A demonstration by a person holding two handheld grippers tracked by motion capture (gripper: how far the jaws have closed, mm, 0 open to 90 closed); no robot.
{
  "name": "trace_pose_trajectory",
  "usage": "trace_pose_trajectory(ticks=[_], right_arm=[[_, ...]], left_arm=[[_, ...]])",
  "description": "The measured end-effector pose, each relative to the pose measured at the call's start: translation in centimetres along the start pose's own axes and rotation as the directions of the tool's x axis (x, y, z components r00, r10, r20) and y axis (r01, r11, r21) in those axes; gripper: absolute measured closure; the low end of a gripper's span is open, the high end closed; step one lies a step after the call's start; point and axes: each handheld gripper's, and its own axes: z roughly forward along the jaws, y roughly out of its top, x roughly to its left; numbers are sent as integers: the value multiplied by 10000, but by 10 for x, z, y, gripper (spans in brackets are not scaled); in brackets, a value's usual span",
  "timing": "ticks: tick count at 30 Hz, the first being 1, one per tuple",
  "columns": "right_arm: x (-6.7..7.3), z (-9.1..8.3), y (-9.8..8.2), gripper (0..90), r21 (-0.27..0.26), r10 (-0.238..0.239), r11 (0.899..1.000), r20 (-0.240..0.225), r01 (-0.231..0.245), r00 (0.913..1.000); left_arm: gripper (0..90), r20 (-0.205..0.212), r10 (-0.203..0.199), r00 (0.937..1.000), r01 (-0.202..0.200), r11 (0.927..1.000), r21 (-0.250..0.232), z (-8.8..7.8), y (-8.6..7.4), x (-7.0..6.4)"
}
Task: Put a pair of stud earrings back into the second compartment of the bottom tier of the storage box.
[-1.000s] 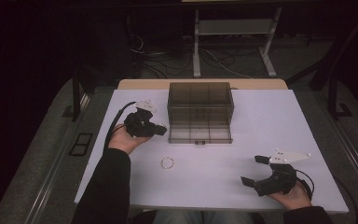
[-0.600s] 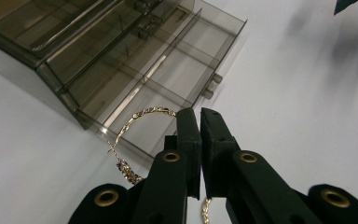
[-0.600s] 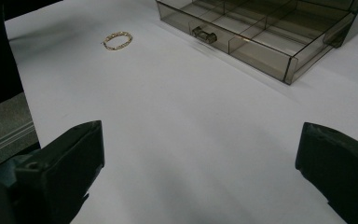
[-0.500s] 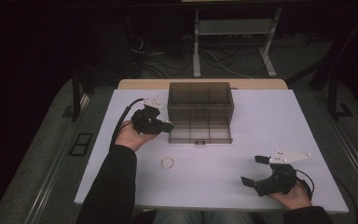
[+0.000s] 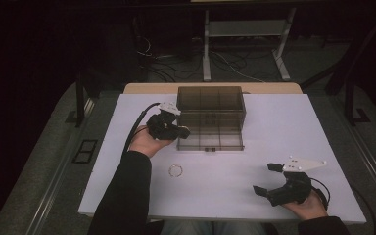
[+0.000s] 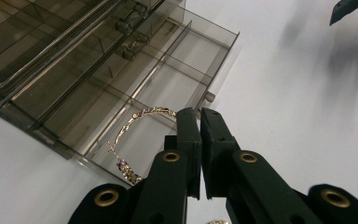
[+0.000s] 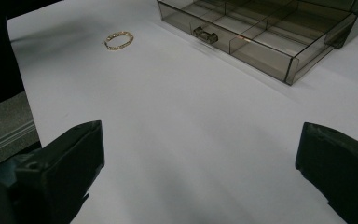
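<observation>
So you had the left gripper (image 6: 199, 116) pinched shut on a gold bracelet (image 6: 135, 135), dangling it over the near-left compartment of the open drawer (image 5: 210, 139) of the smoky organizer box (image 5: 210, 100), likely so it could drop straight in. A second bracelet (image 5: 176, 170) lay loose on the white table (image 5: 284, 122) in front of the drawer, and your right gripper (image 5: 269, 178) rested near the front edge with jaws wide and empty, probably parked clear.

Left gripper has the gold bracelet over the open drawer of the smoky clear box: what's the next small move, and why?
Probably lower a little and open the jaws. The left gripper is shut on the thin gold chain bracelet, which hangs above a front compartment of the pulled-out drawer of the smoky clear plastic organiser box. How high it hangs I cannot tell. A second gold bracelet waits on the white table.
</observation>
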Motion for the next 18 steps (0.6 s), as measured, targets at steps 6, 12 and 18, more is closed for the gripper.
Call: trace_pose_trajectory(ticks=[6,12,18], right_arm=[[0,0,0,6,-2,-4,10000,-2,4,10000],[0,0,0,6,-3,-12,10000,-4,12,10000],[0,0,0,6,2,-34,10000,-13,34,10000]], left_arm=[[861,-16,31,10000,-32,9999,-168,4,5,-1],[861,33,-1,10000,2,9991,-424,10,9,-2],[861,90,-76,9999,81,9981,-606,16,10,-2]])
